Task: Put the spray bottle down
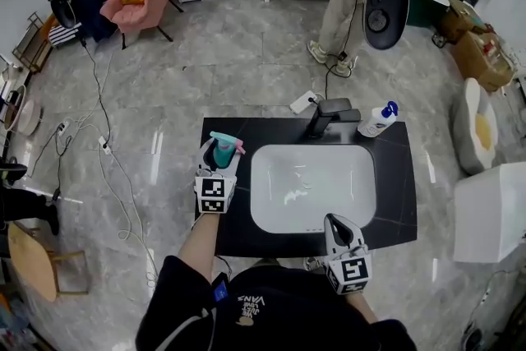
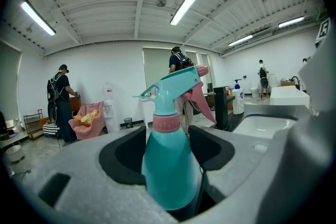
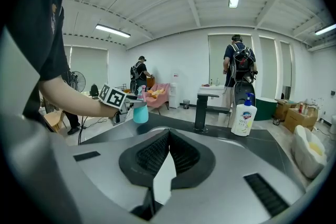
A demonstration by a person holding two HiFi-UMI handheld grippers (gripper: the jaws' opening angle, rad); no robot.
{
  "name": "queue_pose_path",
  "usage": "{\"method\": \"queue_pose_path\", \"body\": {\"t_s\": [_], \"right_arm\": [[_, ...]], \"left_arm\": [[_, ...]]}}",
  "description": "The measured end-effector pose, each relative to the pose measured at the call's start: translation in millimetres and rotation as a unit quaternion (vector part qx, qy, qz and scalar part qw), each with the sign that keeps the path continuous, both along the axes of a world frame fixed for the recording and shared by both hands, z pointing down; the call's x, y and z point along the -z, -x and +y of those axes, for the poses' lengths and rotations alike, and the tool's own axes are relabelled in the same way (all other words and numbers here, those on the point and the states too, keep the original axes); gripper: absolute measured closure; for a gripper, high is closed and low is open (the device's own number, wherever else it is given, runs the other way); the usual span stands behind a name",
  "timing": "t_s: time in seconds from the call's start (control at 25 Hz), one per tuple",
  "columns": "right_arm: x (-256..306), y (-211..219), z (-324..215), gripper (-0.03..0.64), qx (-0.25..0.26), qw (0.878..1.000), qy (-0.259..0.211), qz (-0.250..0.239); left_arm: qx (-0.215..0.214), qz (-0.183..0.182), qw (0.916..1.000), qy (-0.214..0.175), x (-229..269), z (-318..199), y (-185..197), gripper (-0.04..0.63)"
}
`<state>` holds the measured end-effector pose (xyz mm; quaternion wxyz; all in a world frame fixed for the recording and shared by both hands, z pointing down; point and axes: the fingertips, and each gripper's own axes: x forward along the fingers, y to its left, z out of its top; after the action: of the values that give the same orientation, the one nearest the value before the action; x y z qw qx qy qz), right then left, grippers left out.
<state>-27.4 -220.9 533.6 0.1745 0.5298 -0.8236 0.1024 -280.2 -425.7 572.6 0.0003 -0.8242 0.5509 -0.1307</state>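
Left hand-held gripper (image 2: 167,147) pinching spray bottle (image 2: 170,170) upright between jaws, nozzle end at 12 o'clock; sink (image 1: 312,185) at 3 o'clock; right hand-held gripper (image 1: 335,223) pressed together.

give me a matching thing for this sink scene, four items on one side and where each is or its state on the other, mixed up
Things
1. spray bottle
2. soap pump bottle
3. tap
4. right gripper

Places or states
A. jaws together, nothing between them
B. black, standing behind the basin
C. upright, clamped between the left gripper's jaws
D. on the counter's back right corner, beside the tap

Pairs: 1-C, 2-D, 3-B, 4-A
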Motion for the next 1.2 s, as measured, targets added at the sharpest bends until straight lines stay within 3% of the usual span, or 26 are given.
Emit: {"method": "queue_pose_path", "body": {"t_s": [0.32,1.2], "right_arm": [[-2,4,-3,0.612,-0.007,1.0,0.012,0.009],[-4,8,-6,0.612,0.005,1.0,0.009,0.007]], "left_arm": [[0.024,0.033,0.9991,-0.011,-11,-32,8,0.325],[0.021,0.006,0.9995,0.02,-38,-38,5,0.301]]}}
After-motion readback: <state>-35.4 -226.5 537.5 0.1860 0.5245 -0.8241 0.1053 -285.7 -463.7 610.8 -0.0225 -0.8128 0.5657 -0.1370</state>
